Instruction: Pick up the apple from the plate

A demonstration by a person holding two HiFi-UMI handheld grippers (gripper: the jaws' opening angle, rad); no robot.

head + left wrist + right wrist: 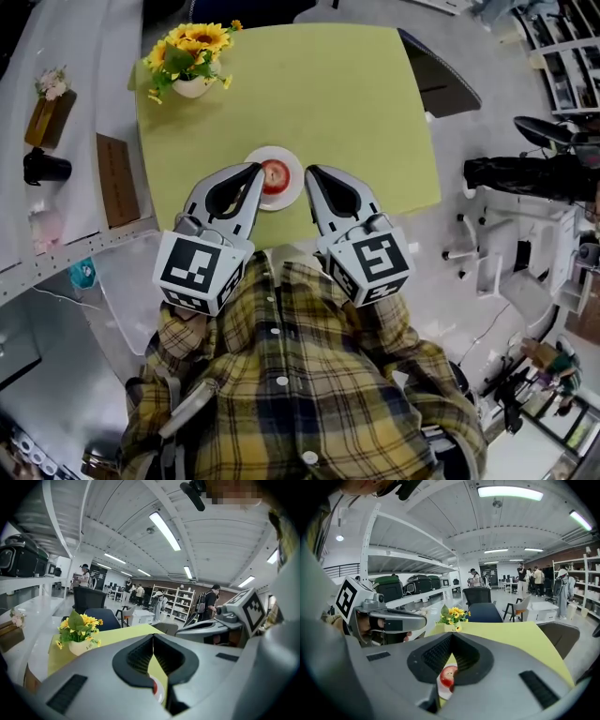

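Apple [275, 175]: red, resting on a white plate [292, 192] close to the near edge of the yellow-green surface [356, 112], about midway along that edge. Left gripper [255, 170]: jaws clenched tip to tip, nothing between them, tips at the plate's left rim, just beside the apple. Right gripper [310, 172]: jaws likewise pressed together and empty, tips just beside the plate's right rim. Sunflower pot [192, 66]: at the far left corner.
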